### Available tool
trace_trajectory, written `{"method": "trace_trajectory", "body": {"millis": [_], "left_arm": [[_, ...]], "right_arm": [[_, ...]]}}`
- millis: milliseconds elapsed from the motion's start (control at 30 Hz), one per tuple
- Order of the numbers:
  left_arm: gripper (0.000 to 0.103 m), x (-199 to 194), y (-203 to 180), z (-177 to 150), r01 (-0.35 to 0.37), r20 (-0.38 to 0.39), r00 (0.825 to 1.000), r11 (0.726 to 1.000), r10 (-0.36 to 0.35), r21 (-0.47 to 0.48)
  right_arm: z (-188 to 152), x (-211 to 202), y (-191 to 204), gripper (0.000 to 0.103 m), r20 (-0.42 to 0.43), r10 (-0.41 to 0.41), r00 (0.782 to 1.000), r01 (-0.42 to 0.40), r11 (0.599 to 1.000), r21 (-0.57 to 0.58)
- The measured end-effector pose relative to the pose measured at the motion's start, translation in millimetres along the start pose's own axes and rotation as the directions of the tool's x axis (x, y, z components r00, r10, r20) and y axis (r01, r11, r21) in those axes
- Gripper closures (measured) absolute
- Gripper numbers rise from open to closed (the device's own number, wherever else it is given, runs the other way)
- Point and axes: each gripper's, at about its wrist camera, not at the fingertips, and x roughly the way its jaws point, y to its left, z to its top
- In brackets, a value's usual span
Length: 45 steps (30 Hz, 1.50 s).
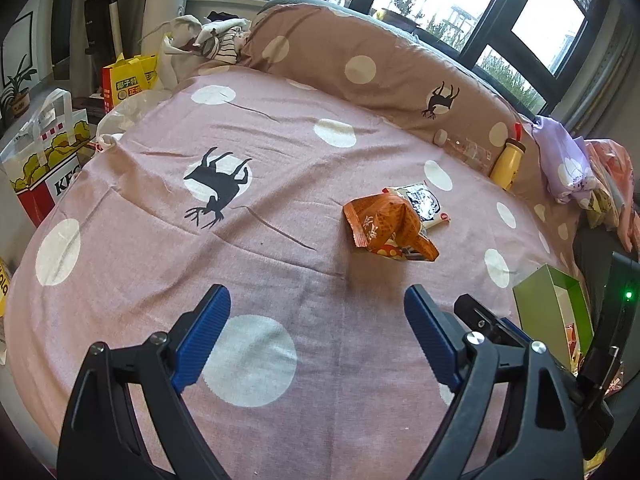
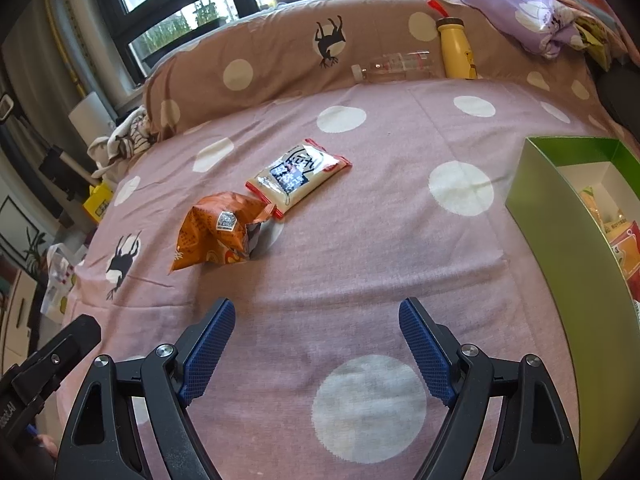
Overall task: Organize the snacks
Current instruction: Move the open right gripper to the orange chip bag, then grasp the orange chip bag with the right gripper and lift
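Crumpled orange snack bag (image 2: 218, 236) on bed (image 2: 360, 264), touching pale rice-cracker packet (image 2: 298, 174). Green box (image 2: 560, 216) cut off, contents barely legible. Left gripper (image 1: 318, 336), right gripper (image 2: 316, 344): agape, empty.

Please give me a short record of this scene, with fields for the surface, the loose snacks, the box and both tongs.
surface: pink polka-dot bedsheet
loose snacks: crumpled orange foil snack bag touching flat white-and-red snack packet
box: open green cardboard box, some snacks already inside
left tongs: open, empty
right tongs: open, empty
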Motion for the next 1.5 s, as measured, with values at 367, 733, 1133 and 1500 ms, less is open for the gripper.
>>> {"method": "trace_trajectory", "body": {"millis": [367,733,1133,1500], "left_arm": [[0.017,1.9,16.6,7.7,-0.101,0.005,0.995,0.995,0.101,-0.027],[0.016,6.3,53.4,20.2,-0.188,-0.032,0.982,0.973,0.185,-0.132],[0.015,17.7,51.3,17.7,-0.206,-0.108,0.975,0.974,0.195,-0.094],[0.015,17.9,29.9,12.5,-0.141,-0.111,0.984,0.99,0.14,-0.007]], "right_arm": [[22.2,6.5,1.7,0.011,-0.064,0.082,0.995,-0.079,0.996,0.049],[68.4,48.1,54.1,0.01,-0.176,0.148,0.973,-0.154,0.988,-0.024],[73.5,105.4,71.1,0.013,-0.247,0.055,0.968,-0.071,0.996,-0.055],[51.5,68.6,37.5,0.038,-0.286,0.175,0.942,-0.168,0.985,0.049]]}}
